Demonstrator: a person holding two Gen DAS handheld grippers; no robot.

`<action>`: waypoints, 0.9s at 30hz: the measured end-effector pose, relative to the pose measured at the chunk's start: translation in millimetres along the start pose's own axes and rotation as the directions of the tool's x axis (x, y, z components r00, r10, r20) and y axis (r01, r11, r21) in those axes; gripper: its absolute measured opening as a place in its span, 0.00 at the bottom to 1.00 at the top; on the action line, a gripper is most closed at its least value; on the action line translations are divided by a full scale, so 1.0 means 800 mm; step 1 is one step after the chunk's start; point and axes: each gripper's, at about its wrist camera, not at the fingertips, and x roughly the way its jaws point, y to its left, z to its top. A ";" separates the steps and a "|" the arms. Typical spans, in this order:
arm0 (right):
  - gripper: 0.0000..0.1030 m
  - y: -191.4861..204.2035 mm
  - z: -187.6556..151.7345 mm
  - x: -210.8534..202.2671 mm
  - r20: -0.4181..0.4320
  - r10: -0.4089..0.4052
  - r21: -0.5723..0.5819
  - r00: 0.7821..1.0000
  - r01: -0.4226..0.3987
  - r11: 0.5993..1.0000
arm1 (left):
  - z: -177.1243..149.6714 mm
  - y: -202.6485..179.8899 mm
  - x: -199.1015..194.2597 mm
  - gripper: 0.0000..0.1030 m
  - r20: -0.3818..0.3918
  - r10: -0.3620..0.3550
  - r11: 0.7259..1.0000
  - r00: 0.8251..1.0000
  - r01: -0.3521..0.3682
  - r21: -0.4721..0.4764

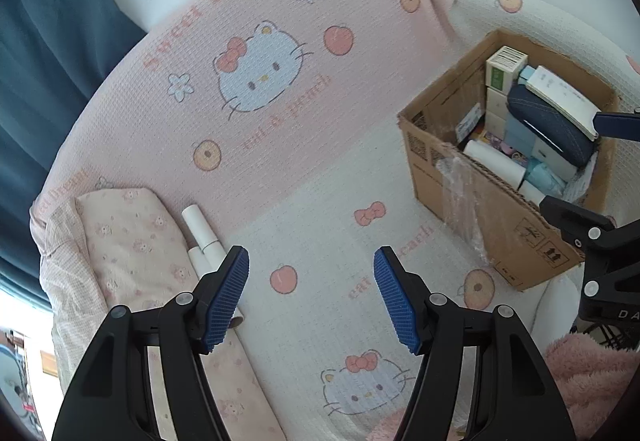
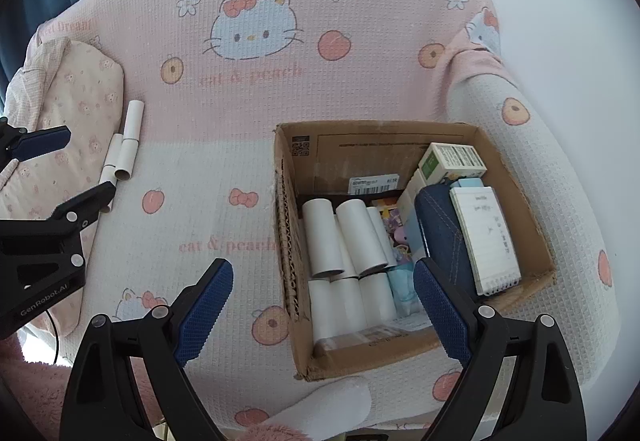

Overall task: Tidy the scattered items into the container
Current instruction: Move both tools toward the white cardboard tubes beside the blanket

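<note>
A brown cardboard box [image 2: 504, 157] stands on the sofa seat at the right, holding several white paper tubes [image 2: 326, 237], a denim pouch [image 2: 440, 233], a spiral notepad [image 2: 486, 237] and small cartons [image 2: 452, 159]. My right gripper [image 2: 324, 305] hangs open above the box's near side, nothing between its fingers. In the left wrist view the box [image 1: 476, 209] sits at the right. My left gripper [image 1: 312, 297] is open over the seat, empty. Loose white tubes [image 1: 202, 237] lie just left of its left fingertip, beside a floral pillow [image 1: 132, 249]; these tubes [image 2: 128, 145] also show in the right wrist view.
A pink and white cat-print cover [image 1: 280, 129] drapes the sofa seat and back. The sofa arm [image 2: 520, 113] rises right of the box. Blue curtain [image 1: 52, 61] hangs at the left. A fluffy pink blanket [image 1: 592, 373] lies at the front edge.
</note>
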 end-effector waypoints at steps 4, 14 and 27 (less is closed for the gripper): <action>0.89 0.018 0.009 0.015 -0.016 0.033 -0.052 0.999 -0.034 0.998 | -0.004 0.020 0.011 0.67 -0.017 0.015 0.999 1.000 -0.015 -0.045; 0.89 0.091 0.046 0.063 -0.073 0.115 -0.182 0.991 -0.127 0.975 | -0.029 0.074 0.049 0.67 -0.074 0.029 0.990 0.997 -0.039 -0.138; 0.89 0.172 0.063 0.140 -0.197 0.202 -0.173 0.959 -0.237 0.956 | -0.098 0.132 0.104 0.67 -0.059 -0.013 0.978 0.998 0.000 -0.210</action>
